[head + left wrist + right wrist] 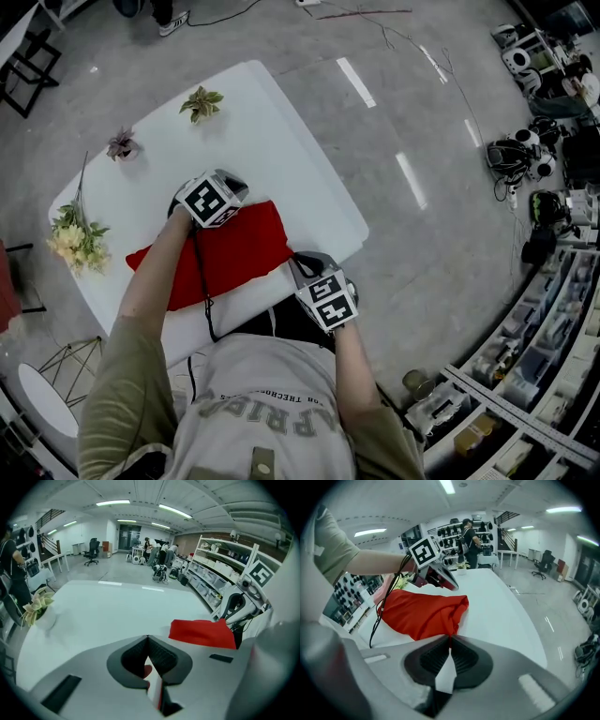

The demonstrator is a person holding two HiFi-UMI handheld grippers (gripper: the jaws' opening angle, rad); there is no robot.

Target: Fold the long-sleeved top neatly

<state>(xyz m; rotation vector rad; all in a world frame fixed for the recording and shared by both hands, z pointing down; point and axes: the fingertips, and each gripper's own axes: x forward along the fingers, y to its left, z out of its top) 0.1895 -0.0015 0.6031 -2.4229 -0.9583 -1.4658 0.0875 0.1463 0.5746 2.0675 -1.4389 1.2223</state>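
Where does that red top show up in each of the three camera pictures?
Head view: the red fabric long-sleeved top lies left of centre, at the white table's near edge.
Left gripper view: right of centre, lower half.
Right gripper view: left of centre.
Shared landmark: the white table beneath it.

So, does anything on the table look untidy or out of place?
The red long-sleeved top lies crooked on the white table, wrinkled, one end sticking out to the side. A black cable trails across it. Nothing looks spilled or damaged.
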